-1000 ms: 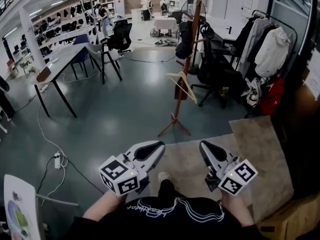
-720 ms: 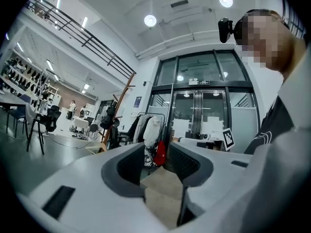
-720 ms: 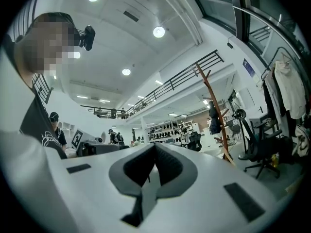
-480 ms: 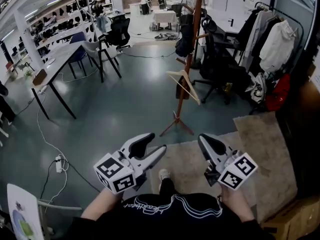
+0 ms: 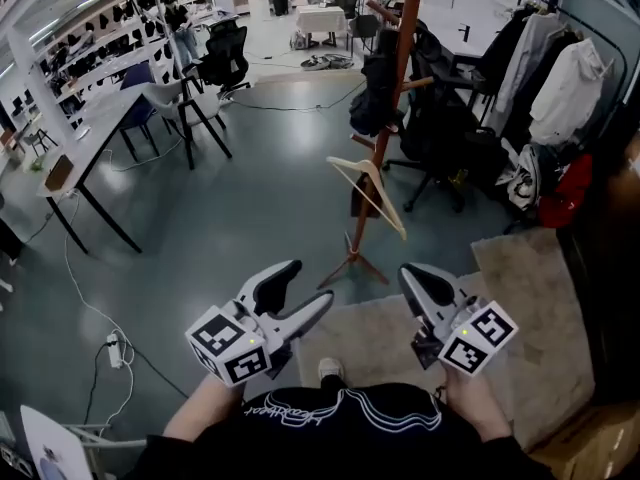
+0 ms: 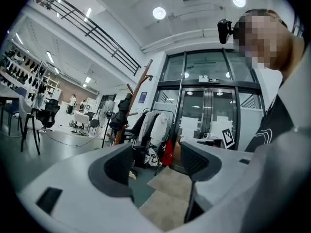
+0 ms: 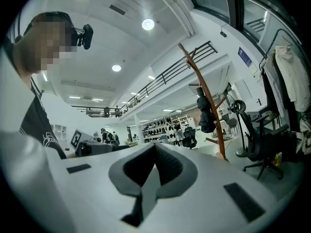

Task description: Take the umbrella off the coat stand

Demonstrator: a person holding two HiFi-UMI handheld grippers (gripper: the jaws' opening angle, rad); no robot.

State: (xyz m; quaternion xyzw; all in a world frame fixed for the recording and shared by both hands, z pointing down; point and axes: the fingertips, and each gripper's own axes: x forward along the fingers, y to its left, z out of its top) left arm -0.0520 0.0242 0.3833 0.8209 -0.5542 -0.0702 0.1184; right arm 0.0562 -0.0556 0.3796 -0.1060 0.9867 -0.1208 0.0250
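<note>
A large open office is seen, with a glossy grey-green floor [image 5: 230, 218] and ceiling lights reflected in it. A beige rug [image 5: 520, 298] lies on the near side of the coat stand [image 5: 388, 118], whose three feet rest on the bare floor just beyond the rug's far edge.

The umbrella cannot be picked out with certainty. A dark bundle [image 5: 376, 83] hangs from the upper pegs of the coat stand, and a smaller dark brown item [image 5: 360, 200] hangs lower against the pole. A pale wooden hanger [image 5: 372, 183] is hooked on the near side of the stand, in front of the brown item.

Right behind the stand a black office chair [image 5: 440, 118] is parked. To the right of the stand a clothes rail [image 5: 565, 83] carries light and dark coats, with a red bag [image 5: 566, 193] beneath it. Well to the left of the stand a long desk [image 5: 90, 133] is set, with chairs [image 5: 215, 68] beside it. A white power strip [image 5: 115, 349] lies on the floor, near and to the left of the stand.

Both grippers are held level on the near side of the stand, above the rug, well apart from it. The jaws of the left gripper [image 5: 303, 288] are opening with nothing between them. The jaws of the right gripper [image 5: 412, 276] are pressed together and empty.
</note>
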